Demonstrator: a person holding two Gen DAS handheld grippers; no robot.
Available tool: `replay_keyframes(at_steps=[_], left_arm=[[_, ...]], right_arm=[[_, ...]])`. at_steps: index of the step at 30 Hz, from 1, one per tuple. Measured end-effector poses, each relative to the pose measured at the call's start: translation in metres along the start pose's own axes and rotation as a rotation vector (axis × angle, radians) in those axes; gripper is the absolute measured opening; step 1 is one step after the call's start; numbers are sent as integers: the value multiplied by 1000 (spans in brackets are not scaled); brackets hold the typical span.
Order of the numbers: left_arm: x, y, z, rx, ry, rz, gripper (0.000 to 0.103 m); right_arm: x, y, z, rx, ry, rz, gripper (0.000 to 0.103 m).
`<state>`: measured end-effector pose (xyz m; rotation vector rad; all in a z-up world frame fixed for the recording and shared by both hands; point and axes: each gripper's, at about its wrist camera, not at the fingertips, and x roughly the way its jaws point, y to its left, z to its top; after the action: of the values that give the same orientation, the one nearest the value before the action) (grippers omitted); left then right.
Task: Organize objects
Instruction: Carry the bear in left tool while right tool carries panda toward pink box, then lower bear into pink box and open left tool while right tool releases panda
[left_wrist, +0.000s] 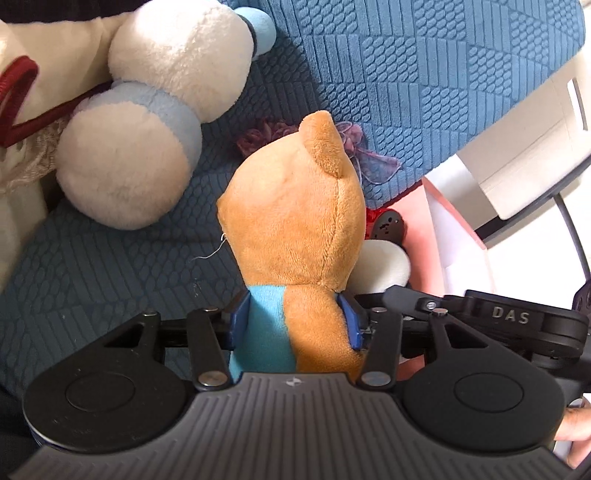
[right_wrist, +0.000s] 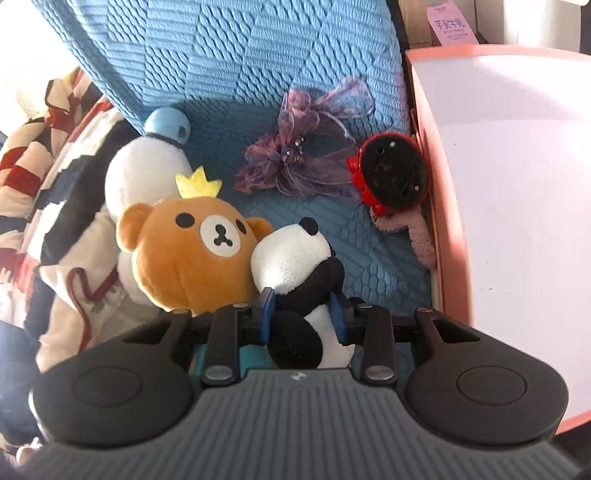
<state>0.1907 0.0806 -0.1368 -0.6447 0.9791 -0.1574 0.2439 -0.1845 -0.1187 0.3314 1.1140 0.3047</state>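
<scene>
While its body hides both pads, the left claw (left_wrist: 295, 321) clamps the brown bear (left_wrist: 295, 221); the right claw (right_wrist: 303, 314) pinches the panda (right_wrist: 299, 280) beside it. Beyond lie a purple bow (right_wrist: 306, 147) and a red toy (right_wrist: 391, 173), its face hidden.

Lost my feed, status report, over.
Left gripper shut on brown bear. Right gripper shut on panda. Toys pressed together; purple bow ahead.
</scene>
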Motion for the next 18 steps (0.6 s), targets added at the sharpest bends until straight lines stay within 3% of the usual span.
replay_keyframes(at_steps=[18], left_arm=[[-40, -110, 37, 81, -19, -35, 56]], right_arm=[[-109, -23, 49, 22, -124, 62, 36]])
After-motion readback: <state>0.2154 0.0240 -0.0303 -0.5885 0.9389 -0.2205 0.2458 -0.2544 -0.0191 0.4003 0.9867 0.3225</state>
